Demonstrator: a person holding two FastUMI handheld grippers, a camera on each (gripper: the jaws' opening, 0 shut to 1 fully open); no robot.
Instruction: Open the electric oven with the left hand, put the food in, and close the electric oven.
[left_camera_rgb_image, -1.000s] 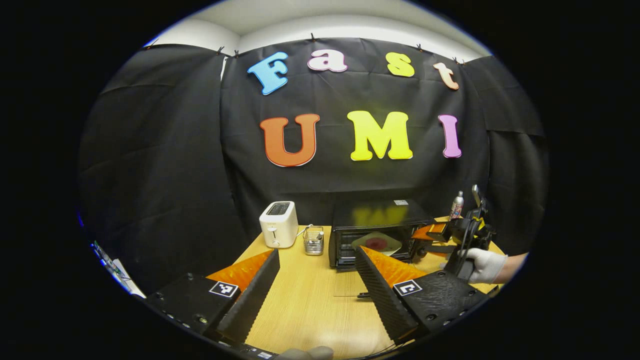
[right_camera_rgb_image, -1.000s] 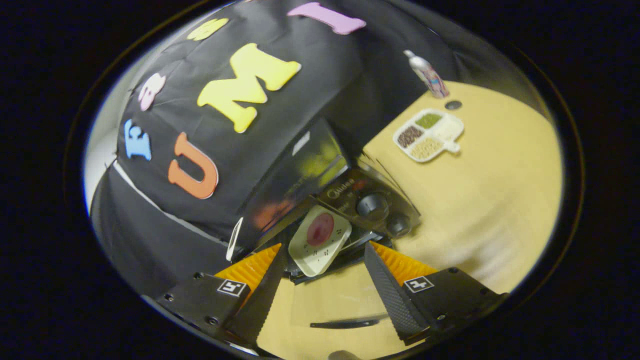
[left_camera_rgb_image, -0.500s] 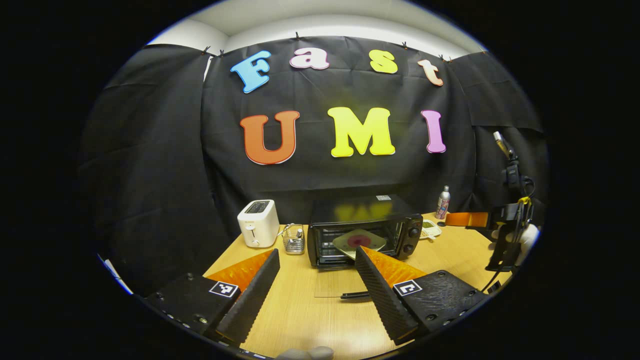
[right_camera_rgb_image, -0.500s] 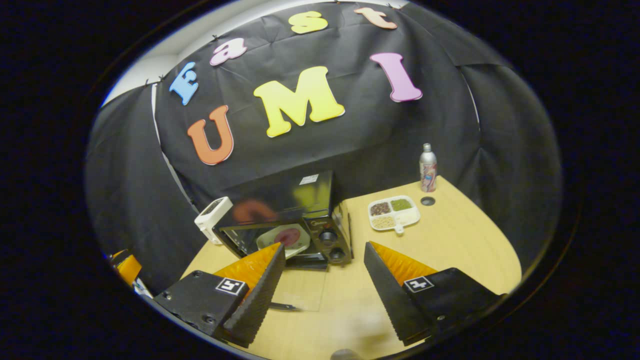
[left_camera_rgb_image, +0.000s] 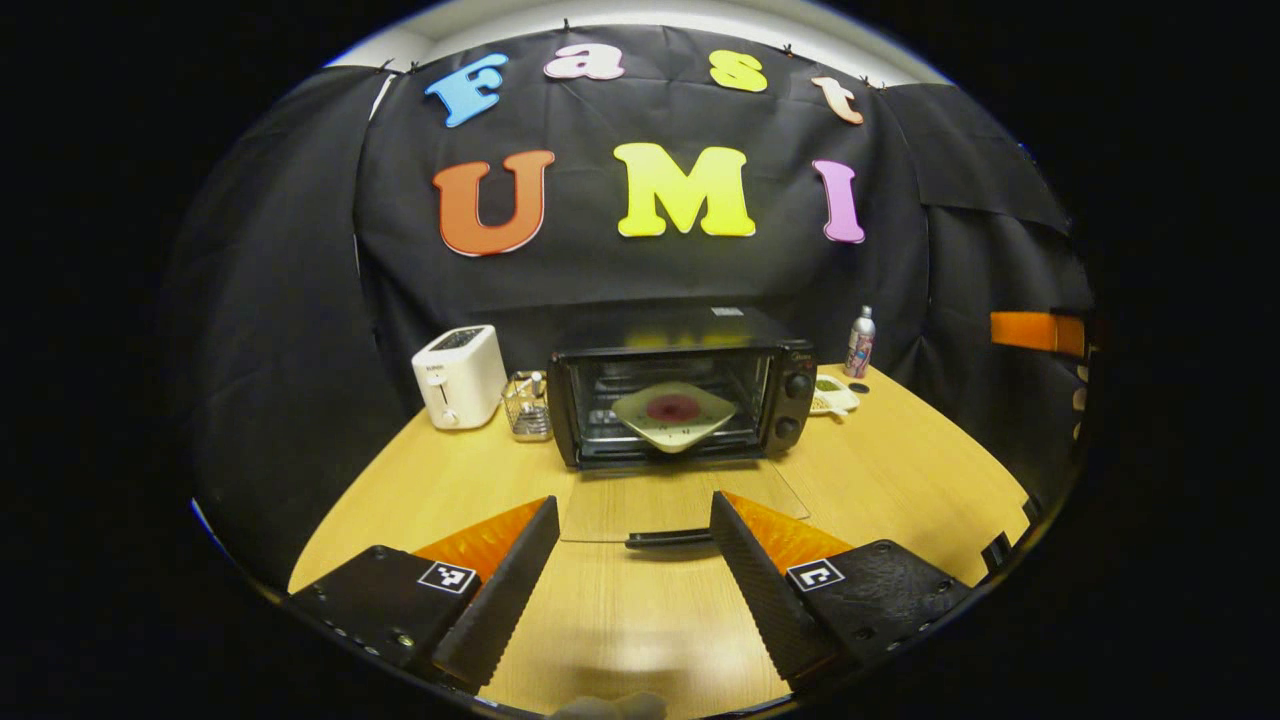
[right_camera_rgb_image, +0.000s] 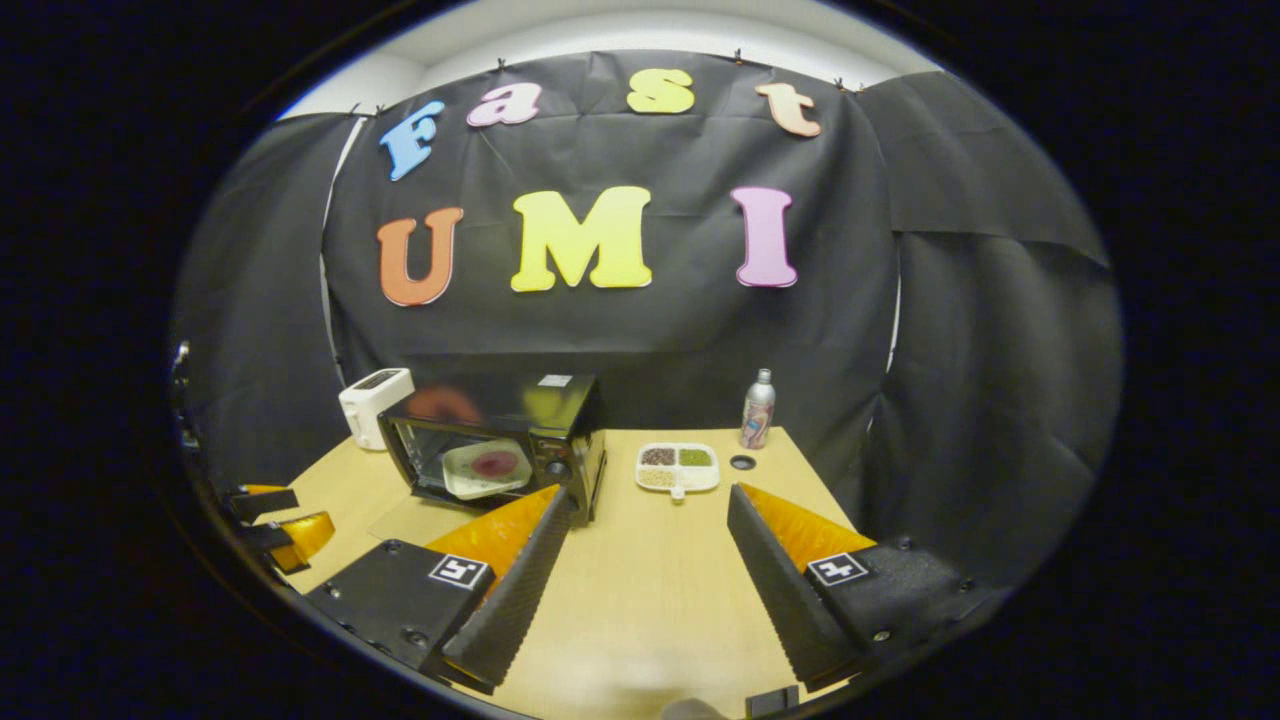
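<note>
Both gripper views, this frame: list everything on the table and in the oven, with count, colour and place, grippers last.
Electric oven: one, black, back centre of the table, glass door folded down flat, handle toward the camera.
Plate of food: one, pale plate with a red patch, inside the oven.
Toaster: one, white, left of the oven.
Wire basket: one, metal, between toaster and oven.
Divided dish: one, white, with dark, green and tan fillings, right of the oven.
Bottle: one, silver, upright behind the dish.
Table: one, light wood.
Left gripper: open, holding nothing, facing the door handle.
Right gripper: open, holding nothing, over the table.
</note>
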